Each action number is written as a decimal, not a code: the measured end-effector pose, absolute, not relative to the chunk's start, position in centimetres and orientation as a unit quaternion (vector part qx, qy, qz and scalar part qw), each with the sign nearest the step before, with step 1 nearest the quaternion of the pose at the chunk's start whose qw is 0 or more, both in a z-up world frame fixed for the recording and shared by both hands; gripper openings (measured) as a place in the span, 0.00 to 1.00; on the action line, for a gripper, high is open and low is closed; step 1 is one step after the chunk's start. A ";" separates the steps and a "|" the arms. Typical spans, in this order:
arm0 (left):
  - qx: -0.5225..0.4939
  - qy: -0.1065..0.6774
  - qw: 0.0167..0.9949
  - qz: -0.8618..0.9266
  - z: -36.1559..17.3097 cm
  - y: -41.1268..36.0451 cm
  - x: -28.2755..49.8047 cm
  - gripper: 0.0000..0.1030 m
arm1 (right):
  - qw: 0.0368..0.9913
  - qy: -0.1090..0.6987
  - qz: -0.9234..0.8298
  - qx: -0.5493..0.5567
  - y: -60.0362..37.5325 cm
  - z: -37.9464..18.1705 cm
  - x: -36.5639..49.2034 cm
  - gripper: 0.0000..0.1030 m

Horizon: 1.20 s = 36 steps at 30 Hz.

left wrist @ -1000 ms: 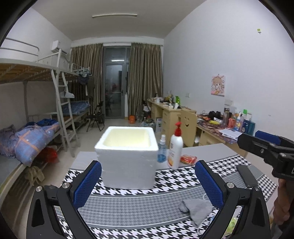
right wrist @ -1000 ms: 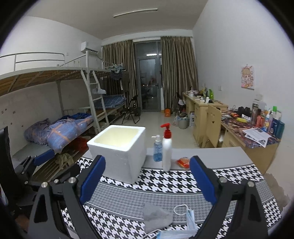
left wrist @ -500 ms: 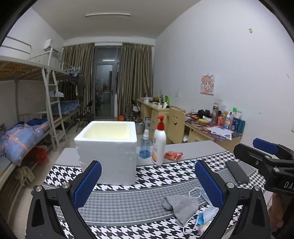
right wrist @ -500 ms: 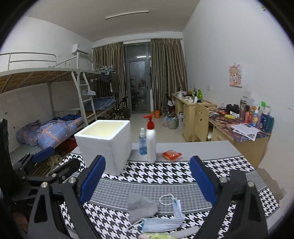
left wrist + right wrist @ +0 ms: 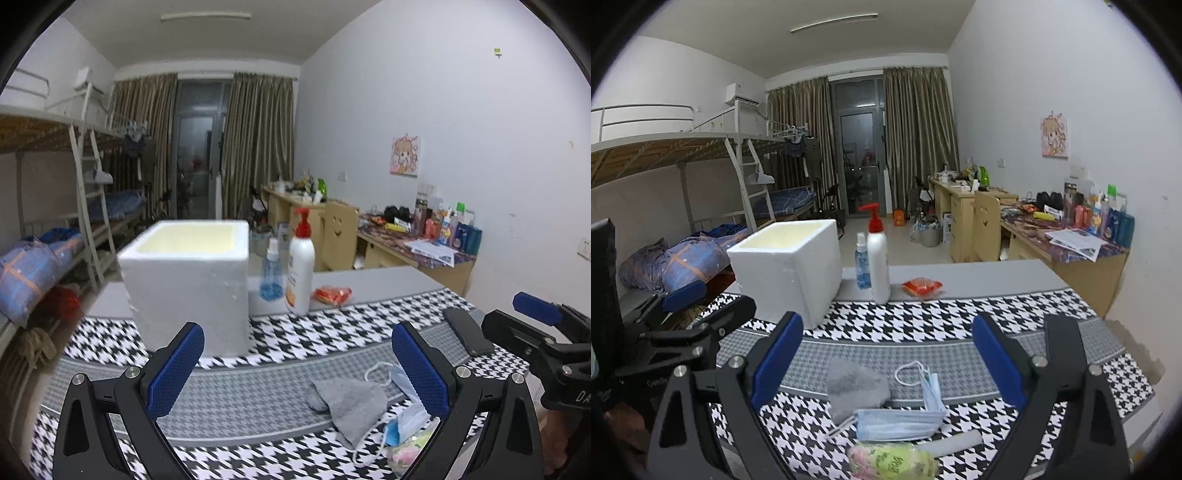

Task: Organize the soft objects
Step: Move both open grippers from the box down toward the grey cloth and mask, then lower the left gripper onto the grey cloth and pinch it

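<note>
Now: soft things lie loose on the counter

Grey cloth [image 5: 855, 386] touches the mask [image 5: 899, 422] on the houndstooth counter [image 5: 960, 321], foam box [image 5: 790, 266] well behind. Left tongs [image 5: 297, 371] and right tongs [image 5: 888, 362] hover released, gripping nothing.

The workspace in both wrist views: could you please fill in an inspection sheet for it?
Surface: table under a houndstooth cloth; bare grey strip at the far edge.
Job's things: grey cloth, blue face masks and a yellow-green bundle lie near; white foam box is open and upright.
Clutter: pump bottle, blue spray bottle, red packet, black phone.
Grippers: left claw open, holding nothing; right claw open, holding nothing.
Cables: nothing seen.
Surroundings: bunk beds on the left, desks on the right, curtains at the far end.
</note>
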<state>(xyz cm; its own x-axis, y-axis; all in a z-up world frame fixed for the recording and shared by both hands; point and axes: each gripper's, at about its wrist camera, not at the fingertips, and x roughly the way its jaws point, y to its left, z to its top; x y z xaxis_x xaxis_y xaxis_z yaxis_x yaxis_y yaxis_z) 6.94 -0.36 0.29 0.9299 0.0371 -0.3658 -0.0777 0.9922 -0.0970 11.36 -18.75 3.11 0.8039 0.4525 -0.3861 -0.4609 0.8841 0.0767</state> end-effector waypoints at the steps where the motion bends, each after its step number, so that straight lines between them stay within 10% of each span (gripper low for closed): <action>1: -0.058 0.187 0.980 0.029 0.1 -0.4 7.0 0.99 | 0.950 0.202 0.237 -0.010 -19.0 2.8 11.4 0.92; 36: -0.021 0.309 0.951 -0.017 -6.8 -2.1 13.3 0.99 | 0.929 0.303 0.211 -0.003 -20.4 -3.9 15.7 0.92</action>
<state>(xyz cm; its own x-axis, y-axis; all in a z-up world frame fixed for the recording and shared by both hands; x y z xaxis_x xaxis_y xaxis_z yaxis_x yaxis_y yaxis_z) 13.26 -2.08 -6.76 0.8088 -0.0448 -0.5864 0.0186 0.9985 -0.0507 15.68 -20.44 -3.92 0.7272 0.3903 -0.5647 -0.3942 0.9109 0.1220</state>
